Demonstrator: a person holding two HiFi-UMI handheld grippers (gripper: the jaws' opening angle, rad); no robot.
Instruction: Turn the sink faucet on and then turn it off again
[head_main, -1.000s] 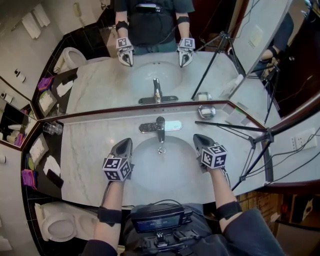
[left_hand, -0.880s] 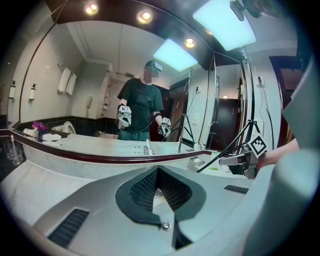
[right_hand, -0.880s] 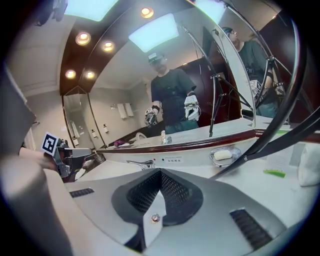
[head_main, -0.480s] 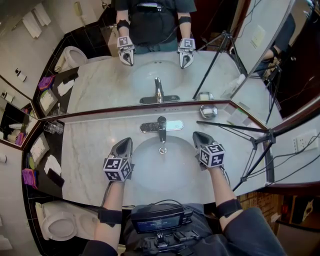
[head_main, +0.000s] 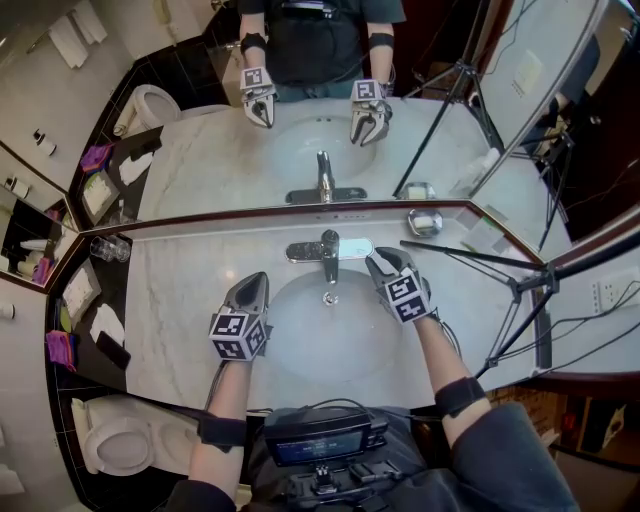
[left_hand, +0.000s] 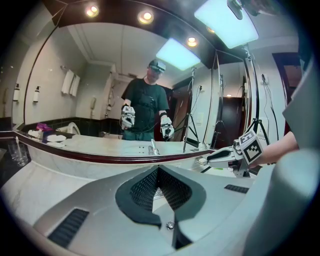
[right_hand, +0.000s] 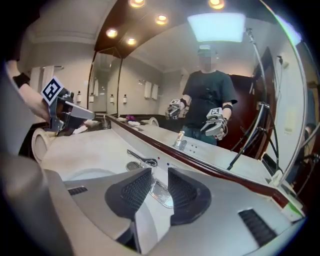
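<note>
right gripper: jaws just opened part-way, empty, beside faucet | left gripper: closed, empty | risk: off-centre approach, grip slips off faucet

Warm, even indoor light comes from round ceiling spots and a bright rectangular ceiling panel, both blown out to white in the gripper views. The pale marble tabletop is brightly lit with only faint shadows, and a sheen lies on the faucet's base plate. The head view is sharp but bows hard towards its edges. Both gripper views are fisheye with black corners. The left claw and right claw, close to the lens, look soft.
</note>
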